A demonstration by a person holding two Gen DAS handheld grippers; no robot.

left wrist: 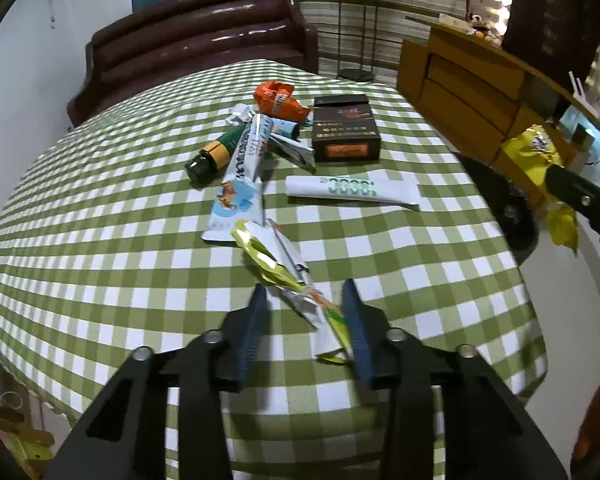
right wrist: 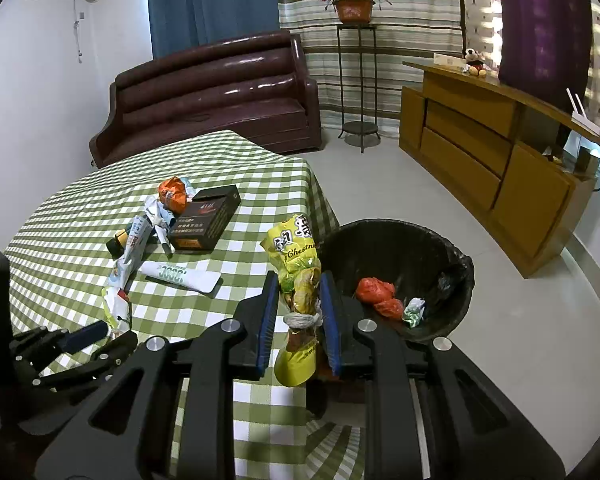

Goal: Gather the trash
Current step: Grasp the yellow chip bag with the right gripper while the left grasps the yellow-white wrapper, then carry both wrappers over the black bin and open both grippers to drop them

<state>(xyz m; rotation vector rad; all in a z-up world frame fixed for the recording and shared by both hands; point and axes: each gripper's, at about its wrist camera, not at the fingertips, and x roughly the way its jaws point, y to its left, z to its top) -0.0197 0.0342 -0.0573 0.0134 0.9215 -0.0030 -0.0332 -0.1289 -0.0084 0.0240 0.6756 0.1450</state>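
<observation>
Partly tool-hidden: yellow chestnut bag; right tool clamped around it.

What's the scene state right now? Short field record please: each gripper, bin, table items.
right gripper: shut on yellow chestnut bag, held by the bin
left gripper: open, fingers either side of crumpled wrapper
bin: black liner, holds red trash
table: dark box, white tube, orange wrapper, dark bottle

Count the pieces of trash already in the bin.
3 visible in the bin: two red wads and a green-white wrapper beside them. More may lie hidden.
</observation>
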